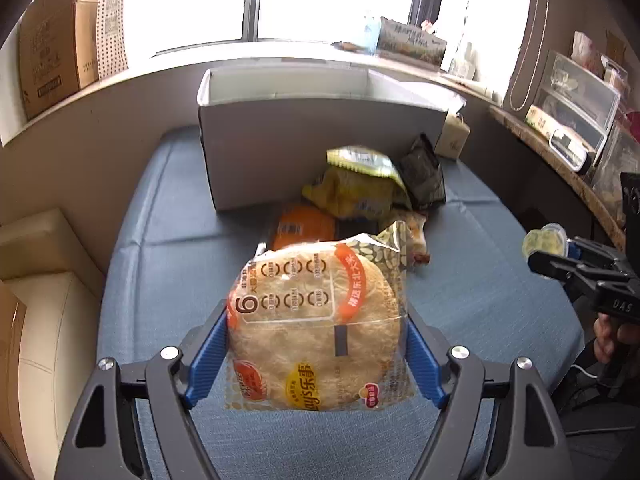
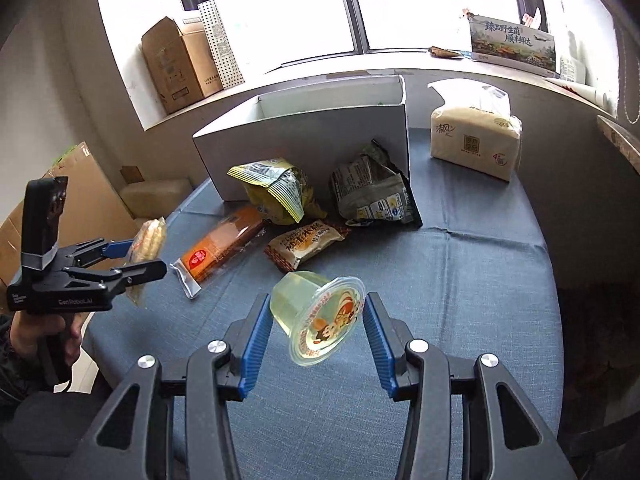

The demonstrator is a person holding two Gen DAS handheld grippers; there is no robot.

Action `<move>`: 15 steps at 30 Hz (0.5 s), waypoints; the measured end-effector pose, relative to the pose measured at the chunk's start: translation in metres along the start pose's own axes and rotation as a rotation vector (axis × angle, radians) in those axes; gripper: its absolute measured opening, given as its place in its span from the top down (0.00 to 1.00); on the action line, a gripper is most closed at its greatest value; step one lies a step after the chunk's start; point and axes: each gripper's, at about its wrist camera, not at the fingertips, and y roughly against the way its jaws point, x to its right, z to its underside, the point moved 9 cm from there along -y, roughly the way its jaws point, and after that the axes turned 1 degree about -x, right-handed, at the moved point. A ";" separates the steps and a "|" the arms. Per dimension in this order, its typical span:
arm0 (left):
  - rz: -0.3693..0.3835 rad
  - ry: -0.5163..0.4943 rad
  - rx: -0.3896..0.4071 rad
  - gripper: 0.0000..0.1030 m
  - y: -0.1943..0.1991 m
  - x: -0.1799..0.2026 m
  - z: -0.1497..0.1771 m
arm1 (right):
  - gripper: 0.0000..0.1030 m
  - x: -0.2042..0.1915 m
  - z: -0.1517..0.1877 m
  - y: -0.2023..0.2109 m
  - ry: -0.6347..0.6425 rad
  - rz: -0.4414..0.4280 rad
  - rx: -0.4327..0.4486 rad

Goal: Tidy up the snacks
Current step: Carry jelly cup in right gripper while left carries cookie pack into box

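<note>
My left gripper (image 1: 316,320) is shut on a clear pack of round rice crackers (image 1: 316,320), its blue pads pressing both sides; in the right wrist view this gripper (image 2: 146,258) holds the pack (image 2: 148,240) off the table's left edge. My right gripper (image 2: 316,300) is shut on a yellowish jelly cup (image 2: 320,316), tilted and lifted above the blue tablecloth (image 2: 460,280). An open white box (image 2: 304,140) stands at the back. In front of it lie a yellow-green bag (image 2: 280,192), a dark grey bag (image 2: 372,192), an orange pack (image 2: 224,248) and a small brown pack (image 2: 308,242).
A tissue pack (image 2: 476,136) stands right of the white box. Cardboard boxes (image 2: 176,64) and a printed carton (image 2: 512,44) sit on the window sill. Clear drawers (image 1: 576,92) line a counter at the right. A beige stool (image 1: 44,240) is beside the table's left edge.
</note>
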 end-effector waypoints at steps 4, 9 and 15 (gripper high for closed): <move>0.031 0.006 0.094 0.20 0.022 -0.004 -0.049 | 0.51 -0.006 -0.028 0.000 0.006 -0.009 0.036; 0.048 -0.073 0.191 0.20 0.027 -0.003 -0.126 | 0.51 -0.014 -0.089 -0.003 0.020 -0.033 0.106; 0.060 -0.109 0.215 0.20 -0.003 0.002 -0.203 | 0.51 -0.009 -0.176 -0.021 -0.022 -0.057 0.183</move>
